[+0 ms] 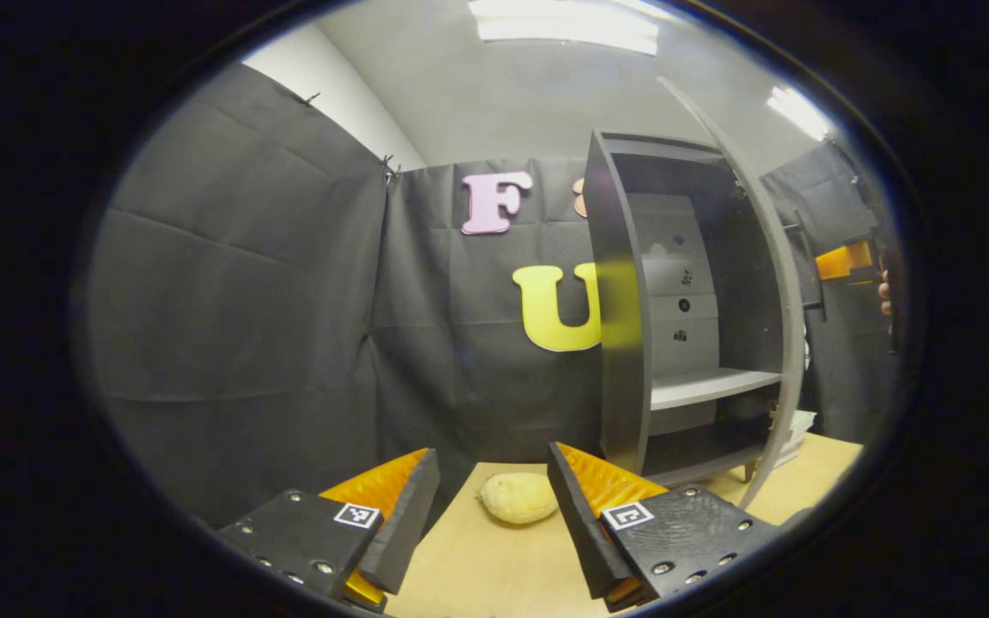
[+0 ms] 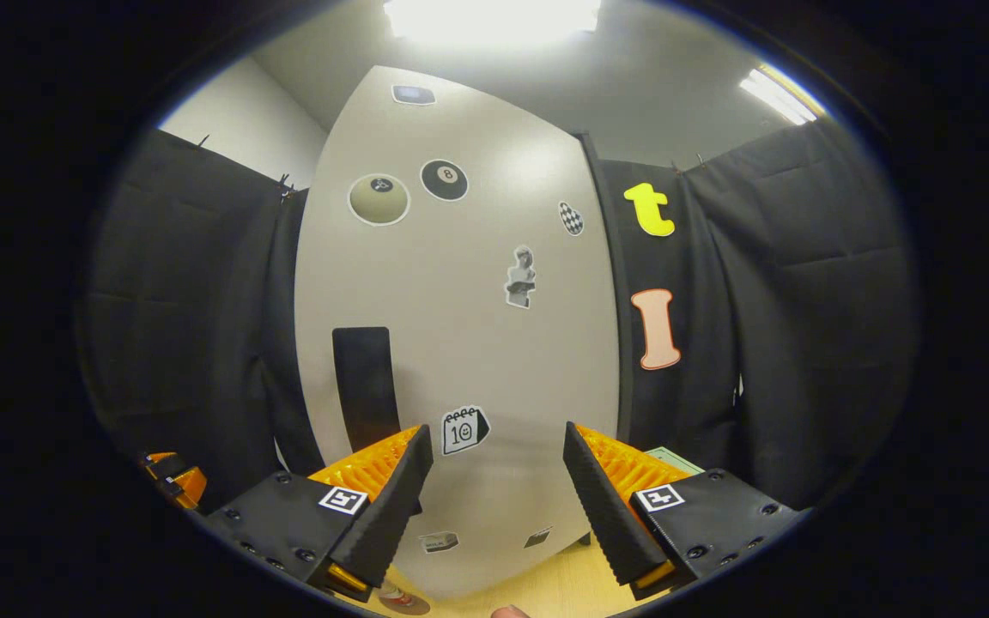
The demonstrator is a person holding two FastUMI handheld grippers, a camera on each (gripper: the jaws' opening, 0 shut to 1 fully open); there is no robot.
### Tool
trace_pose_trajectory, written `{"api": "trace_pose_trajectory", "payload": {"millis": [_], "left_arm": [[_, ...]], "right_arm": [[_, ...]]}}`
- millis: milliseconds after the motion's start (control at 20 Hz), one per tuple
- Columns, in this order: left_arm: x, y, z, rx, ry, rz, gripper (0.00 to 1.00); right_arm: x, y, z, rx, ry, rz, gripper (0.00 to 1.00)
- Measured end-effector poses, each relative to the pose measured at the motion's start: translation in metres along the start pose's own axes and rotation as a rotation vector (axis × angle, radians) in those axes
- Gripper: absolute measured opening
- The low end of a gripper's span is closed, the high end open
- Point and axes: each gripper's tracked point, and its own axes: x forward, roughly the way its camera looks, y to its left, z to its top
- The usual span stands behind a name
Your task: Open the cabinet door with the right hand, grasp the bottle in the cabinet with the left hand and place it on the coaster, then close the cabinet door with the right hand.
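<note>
A staged recording booth inside a plain room: black cloth [image 1: 245, 283] hangs as walls, ceiling light panels [image 1: 567, 26] glow overhead, and a small grey cabinet [image 1: 683, 309] stands on a wooden bench [image 1: 494, 566].

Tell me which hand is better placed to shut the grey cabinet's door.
Right, probably. The right tongs sit open facing the swung-open pale stickered door, close beside its black vertical handle. The left tongs hang open over the light wooden table, short of the dark grey cabinet.
</note>
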Motion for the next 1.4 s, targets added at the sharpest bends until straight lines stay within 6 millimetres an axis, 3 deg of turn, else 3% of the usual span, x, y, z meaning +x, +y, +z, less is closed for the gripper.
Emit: {"api": "trace_pose_trajectory", "payload": {"millis": [150, 350, 400, 450, 500, 550, 650, 800, 950, 1000, 1100, 1150, 1200, 1250, 1300, 1400], "left_arm": [[-0.003, 0.007, 0.0, -0.004, -0.001, 0.008, 0.76], [-0.008, 0.016, -0.003, -0.009, 0.006, 0.031, 0.78], [-0.008, 0.016, -0.003, -0.016, 0.01, 0.033, 0.78], [-0.008, 0.016, -0.004, -0.024, 0.014, 0.035, 0.78], [-0.008, 0.015, -0.005, -0.028, 0.017, 0.037, 0.76], [-0.008, 0.014, -0.005, -0.029, 0.018, 0.041, 0.76], [-0.009, 0.008, -0.003, -0.034, 0.018, 0.038, 0.76], [-0.008, -0.011, 0.0, -0.029, 0.016, 0.013, 0.78], [-0.009, -0.031, 0.009, -0.007, 0.012, 0.012, 0.78], [-0.012, -0.042, 0.013, -0.003, 0.008, 0.015, 0.76], [-0.019, -0.068, 0.023, -0.001, 0.008, 0.009, 0.76], [-0.022, -0.084, 0.029, 0.007, 0.01, 0.005, 0.76], [-0.025, -0.098, 0.034, 0.017, 0.008, 0.007, 0.76], [-0.029, -0.113, 0.04, 0.021, 0.001, 0.005, 0.76], [-0.033, -0.13, 0.046, 0.02, -0.005, -0.001, 0.76], [-0.041, -0.165, 0.054, 0.007, -0.008, -0.017, 0.76]], "right_arm": [[0.019, 0.026, -0.004, -0.005, 0.006, 0.038, 0.98], [0.043, 0.035, -0.009, -0.039, 0.006, 0.01, 0.96], [0.05, 0.036, -0.009, -0.033, 0.005, 0.008, 0.92], [0.057, 0.035, -0.011, -0.023, 0.008, 0.012, 0.96], [0.065, 0.036, -0.012, -0.012, 0.01, 0.017, 0.92], [0.071, 0.037, -0.014, -0.004, 0.015, 0.024, 0.96], [0.07, 0.038, -0.015, 0.014, 0.028, 0.039, 0.92], [0.07, 0.032, -0.012, 0.048, 0.028, 0.049, 0.97], [0.058, 0.013, -0.009, 0.036, 0.005, 0.056, 0.92], [0.05, 0.002, -0.009, 0.023, 0.007, 0.057, 0.96], [0.026, -0.024, -0.011, 0.012, 0.01, 0.06, 0.96], [0.013, -0.039, -0.012, 0.009, 0.011, 0.062, 0.92], [0.0, -0.055, -0.013, 0.002, 0.01, 0.065, 0.96], [-0.012, -0.071, -0.014, -0.009, 0.011, 0.061, 0.92], [-0.025, -0.088, -0.015, -0.021, 0.011, 0.058, 0.96], [-0.048, -0.12, -0.016, -0.043, 0.006, 0.047, 0.96]]}}
